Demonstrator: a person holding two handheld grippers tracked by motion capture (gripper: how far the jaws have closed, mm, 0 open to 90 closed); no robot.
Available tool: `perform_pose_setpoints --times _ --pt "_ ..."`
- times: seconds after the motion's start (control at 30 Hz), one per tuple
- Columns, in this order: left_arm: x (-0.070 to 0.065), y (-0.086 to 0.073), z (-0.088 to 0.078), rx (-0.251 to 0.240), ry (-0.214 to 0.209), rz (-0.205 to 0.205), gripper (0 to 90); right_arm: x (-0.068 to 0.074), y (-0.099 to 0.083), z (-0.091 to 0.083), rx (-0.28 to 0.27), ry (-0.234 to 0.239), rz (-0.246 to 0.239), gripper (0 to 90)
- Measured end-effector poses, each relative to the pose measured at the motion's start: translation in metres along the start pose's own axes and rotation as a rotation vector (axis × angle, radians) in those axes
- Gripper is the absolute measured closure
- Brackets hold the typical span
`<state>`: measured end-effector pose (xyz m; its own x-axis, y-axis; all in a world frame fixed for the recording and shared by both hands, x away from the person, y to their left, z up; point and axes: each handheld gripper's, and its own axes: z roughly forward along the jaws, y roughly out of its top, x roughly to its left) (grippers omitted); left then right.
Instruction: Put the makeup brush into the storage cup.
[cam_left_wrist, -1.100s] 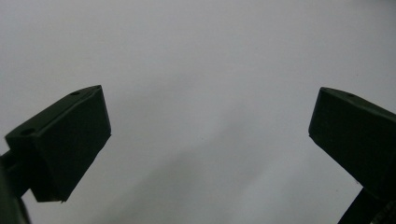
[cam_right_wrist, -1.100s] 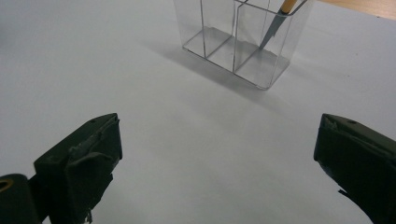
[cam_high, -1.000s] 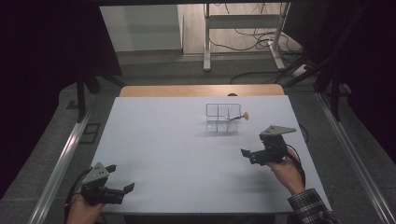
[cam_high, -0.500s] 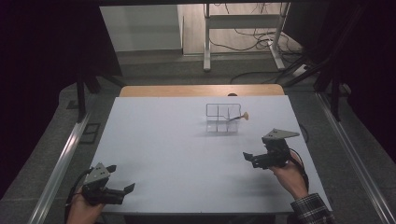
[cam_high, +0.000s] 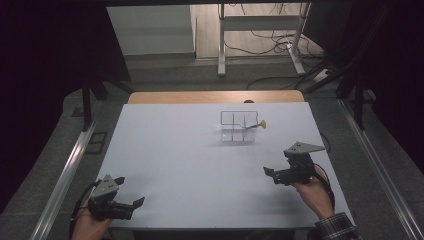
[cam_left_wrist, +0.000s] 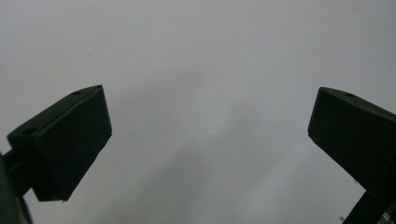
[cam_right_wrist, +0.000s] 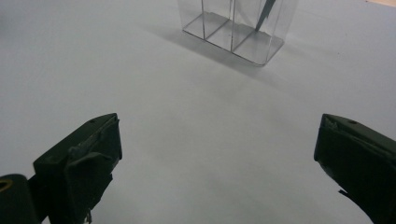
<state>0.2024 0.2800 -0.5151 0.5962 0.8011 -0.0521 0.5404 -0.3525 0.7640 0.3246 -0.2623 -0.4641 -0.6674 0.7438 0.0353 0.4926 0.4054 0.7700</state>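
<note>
Both grippers wide open and empty over the white table, clear organizer standing apart.

The clear compartmented organizer (cam_high: 238, 127) sits right of centre in the high view, a brush-like tool (cam_high: 255, 126) leaning from a right-hand compartment. The right gripper (cam_high: 278, 173) hovers at lower right, jaws spread and facing the organizer; the left gripper (cam_high: 126, 201) rests at lower left on the table (cam_high: 175, 150), jaws equally spread, holding nothing.
</note>
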Motion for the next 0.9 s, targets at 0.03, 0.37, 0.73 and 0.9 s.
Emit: perform_pose_setpoints --times 0.03,0.37,0.73,0.9 --pt "0.000 0.000 0.000 0.001 0.000 0.001 0.1 0.000 -0.001 -0.001 -0.001 0.000 0.002 0.8" --pt "0.000 0.000 0.000 -0.003 0.000 0.001 0.0 0.000 -0.008 -0.009 -0.001 -0.006 0.008 0.7" --pt "0.001 0.000 -0.001 -0.012 0.001 -0.004 0.0 0.001 -0.016 -0.017 0.002 -0.017 0.013 0.3" --pt "0.001 0.000 -0.001 -0.016 0.001 -0.008 0.0 0.001 -0.020 -0.020 0.005 -0.025 0.009 0.1"
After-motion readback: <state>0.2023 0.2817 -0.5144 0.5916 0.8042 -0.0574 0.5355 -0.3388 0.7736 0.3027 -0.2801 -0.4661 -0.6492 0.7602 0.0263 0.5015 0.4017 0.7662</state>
